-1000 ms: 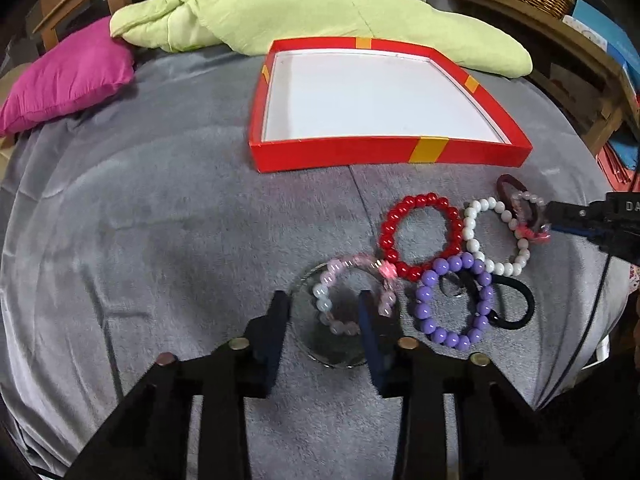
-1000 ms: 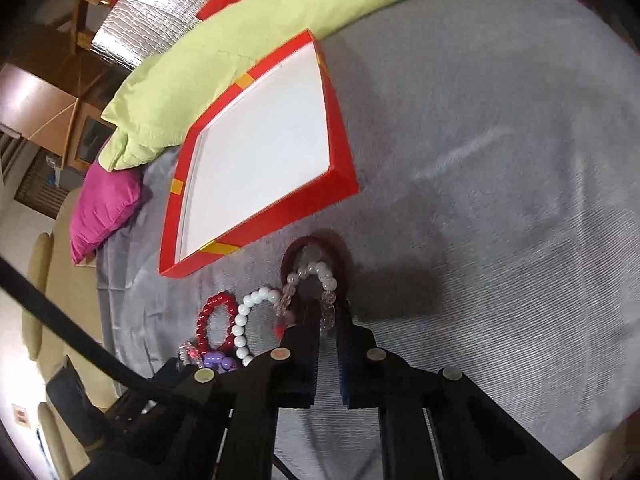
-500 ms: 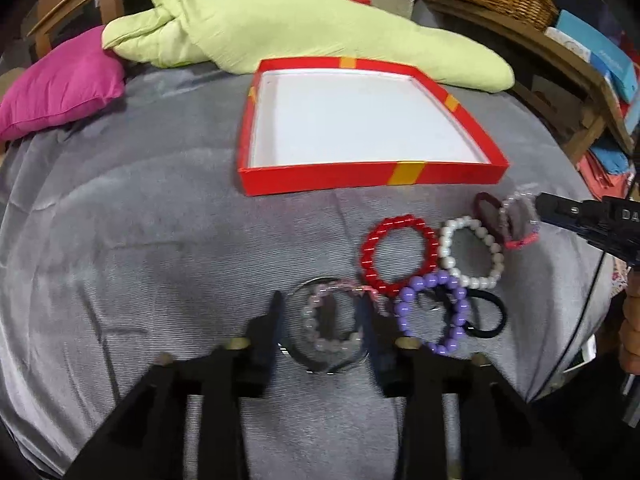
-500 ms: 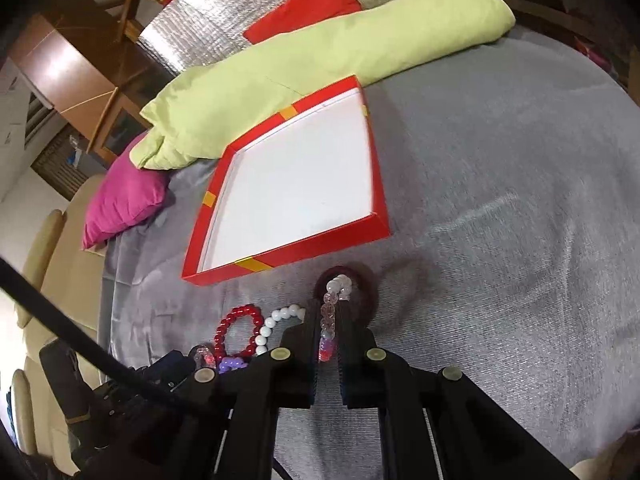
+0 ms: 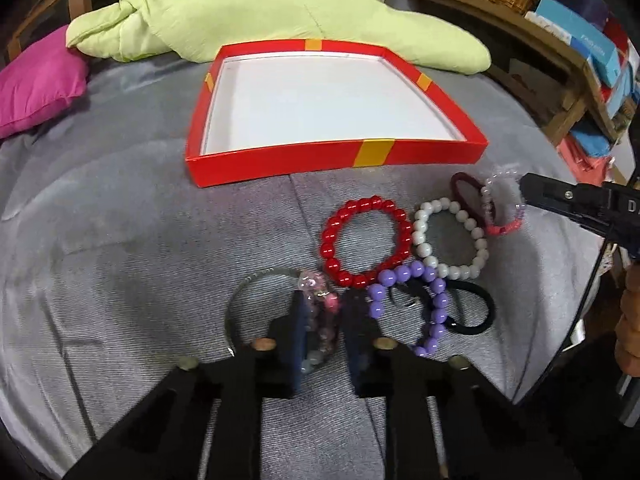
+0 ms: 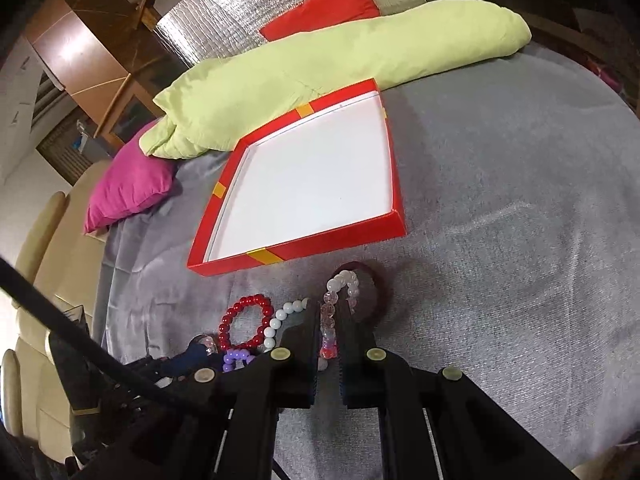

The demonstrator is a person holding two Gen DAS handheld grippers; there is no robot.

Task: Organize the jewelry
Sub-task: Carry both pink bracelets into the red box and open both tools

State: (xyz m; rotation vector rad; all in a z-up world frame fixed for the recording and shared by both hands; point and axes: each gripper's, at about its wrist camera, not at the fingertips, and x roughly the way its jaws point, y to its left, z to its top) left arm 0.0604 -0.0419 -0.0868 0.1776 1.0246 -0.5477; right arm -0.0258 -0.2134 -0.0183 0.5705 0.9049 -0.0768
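Both grips look pinched: left gripper point(image 5: 320, 316) on the pink beaded bracelet point(image 5: 320, 320); right gripper point(image 6: 329, 332) on the clear beaded bracelet point(image 6: 340, 292); lift each straight up, then carry over the near wall of the red box point(image 5: 336, 158).

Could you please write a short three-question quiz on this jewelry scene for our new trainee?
1. True or false: the red box already holds a bracelet.
2. Which bracelet lies between the red bead bracelet and the dark red hair tie? A) purple bead bracelet B) white bead bracelet C) silver bangle
3. What is each gripper doing right now?

Key
1. False; its white floor is bare.
2. B
3. The left gripper is closed on a pale pink bead bracelet; the right gripper is closed on a clear bead bracelet with a pink end.
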